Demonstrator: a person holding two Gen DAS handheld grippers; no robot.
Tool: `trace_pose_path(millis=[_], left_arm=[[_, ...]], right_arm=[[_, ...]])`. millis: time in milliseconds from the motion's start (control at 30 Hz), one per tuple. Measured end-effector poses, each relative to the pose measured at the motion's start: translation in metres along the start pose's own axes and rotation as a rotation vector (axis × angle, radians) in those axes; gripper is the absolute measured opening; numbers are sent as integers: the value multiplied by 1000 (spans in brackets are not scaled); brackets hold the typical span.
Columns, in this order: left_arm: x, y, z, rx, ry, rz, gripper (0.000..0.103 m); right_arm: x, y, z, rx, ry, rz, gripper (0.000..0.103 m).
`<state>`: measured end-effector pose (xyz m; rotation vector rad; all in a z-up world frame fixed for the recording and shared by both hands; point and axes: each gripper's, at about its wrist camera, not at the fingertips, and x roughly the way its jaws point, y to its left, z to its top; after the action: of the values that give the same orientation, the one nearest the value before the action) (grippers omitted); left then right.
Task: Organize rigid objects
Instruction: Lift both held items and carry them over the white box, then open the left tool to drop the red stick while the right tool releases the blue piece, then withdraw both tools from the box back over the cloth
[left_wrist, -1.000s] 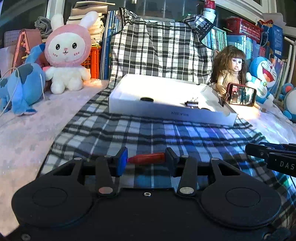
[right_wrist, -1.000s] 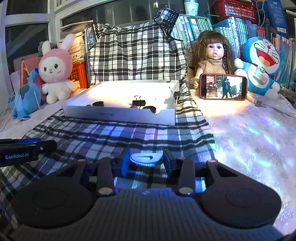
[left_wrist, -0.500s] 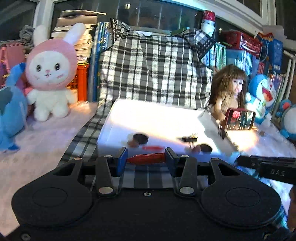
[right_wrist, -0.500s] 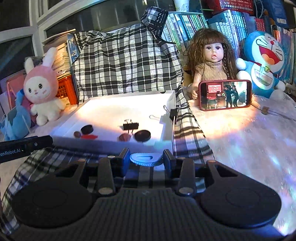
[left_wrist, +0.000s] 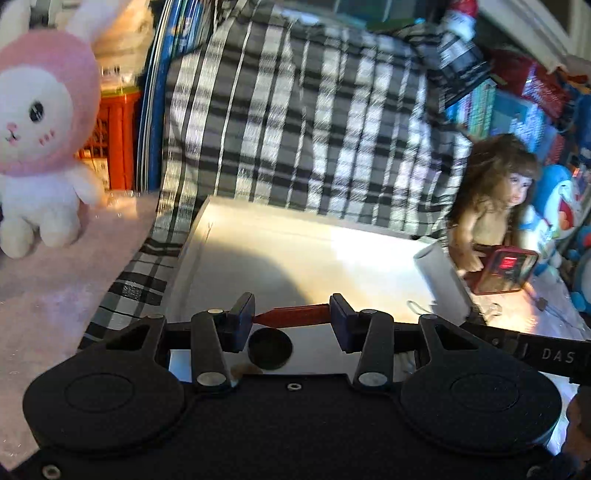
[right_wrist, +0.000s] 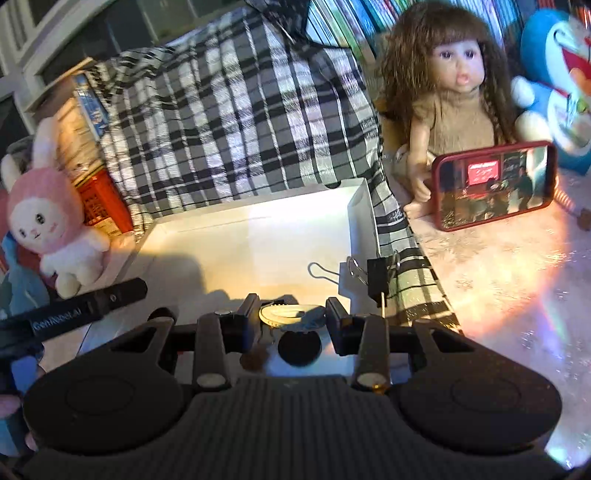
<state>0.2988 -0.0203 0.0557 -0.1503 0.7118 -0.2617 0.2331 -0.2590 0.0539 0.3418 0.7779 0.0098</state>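
My left gripper (left_wrist: 291, 317) is shut on a slim red stick-shaped object (left_wrist: 295, 315) and hovers over the near left part of a shallow white box (left_wrist: 332, 258). A black disc (left_wrist: 269, 349) lies on the box floor just under it. My right gripper (right_wrist: 291, 319) is shut on a white rounded flat piece (right_wrist: 284, 314) over the near right part of the white box (right_wrist: 258, 236). Below it lie a black disc (right_wrist: 299, 347) and a small brown disc (right_wrist: 253, 360). A black binder clip (right_wrist: 378, 277) is clamped on the box's right wall.
The box sits on a plaid cloth (right_wrist: 410, 266), backed by a plaid bag (left_wrist: 314, 122). A pink bunny plush (left_wrist: 33, 147) stands left. A doll (right_wrist: 450, 99) holds a red phone (right_wrist: 495, 184) at right, beside a blue plush (right_wrist: 557, 81). Books line the back.
Both grippers have moved forward from above the plaid cloth to over the white box, still holding their objects. The box and its discs now lie right beneath the fingers.
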Motion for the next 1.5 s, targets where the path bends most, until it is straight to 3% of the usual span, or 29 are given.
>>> trace_pose_path(millis=[167, 433, 1033, 1100, 1233, 1500], left_arm=[[25, 10, 6, -34, 35, 17, 42], [47, 14, 3, 6, 61, 76, 42], [53, 7, -13, 79, 49, 92, 43], [49, 6, -13, 74, 51, 83, 46], [30, 6, -13, 72, 9, 67, 72], [-17, -3, -21, 111, -52, 54, 79]], right_arm=[[20, 4, 9, -6, 9, -34, 45], [41, 16, 16, -79, 18, -65, 46], [58, 13, 8, -104, 33, -81, 47], [56, 14, 5, -115, 21, -74, 56], [45, 15, -3, -148, -13, -50, 67], [11, 21, -12, -181, -78, -19, 78]])
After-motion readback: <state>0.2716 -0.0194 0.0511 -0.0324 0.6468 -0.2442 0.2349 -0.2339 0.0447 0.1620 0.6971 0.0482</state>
